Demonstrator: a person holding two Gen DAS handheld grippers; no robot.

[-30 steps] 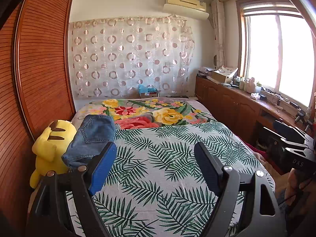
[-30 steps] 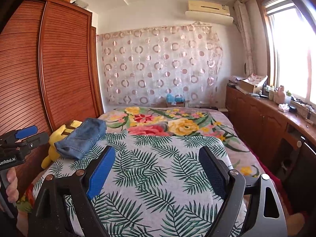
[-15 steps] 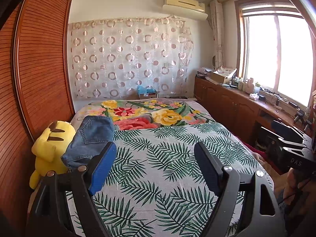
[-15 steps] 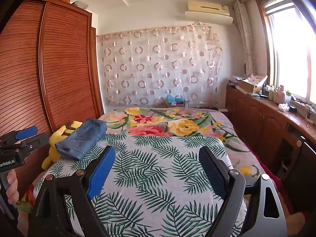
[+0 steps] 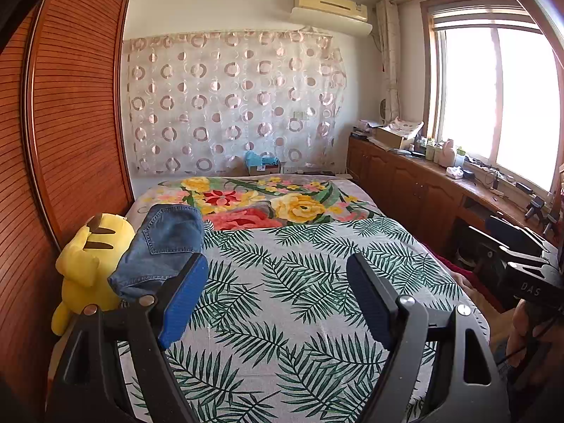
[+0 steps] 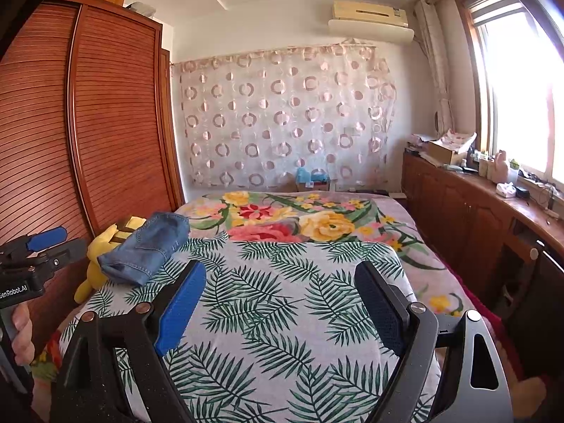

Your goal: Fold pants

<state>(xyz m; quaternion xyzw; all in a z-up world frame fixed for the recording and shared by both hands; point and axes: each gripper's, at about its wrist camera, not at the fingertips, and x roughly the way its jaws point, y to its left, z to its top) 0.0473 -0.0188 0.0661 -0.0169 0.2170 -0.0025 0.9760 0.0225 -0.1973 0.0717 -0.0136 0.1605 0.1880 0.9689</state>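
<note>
Nothing's moved in the last second, so you're basically done: your left gripper (image 5: 275, 299) and right gripper (image 6: 278, 303) hang wide open and empty while the folded jeans (image 5: 162, 250) sit on the bed's (image 5: 282, 282) far-left edge against the yellow plush (image 5: 88, 264).

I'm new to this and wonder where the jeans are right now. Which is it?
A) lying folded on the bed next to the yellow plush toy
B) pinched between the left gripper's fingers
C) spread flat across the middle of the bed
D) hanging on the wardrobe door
A: the jeans lie folded on the bed against the yellow plush toy, and both grippers are open and empty.
</note>
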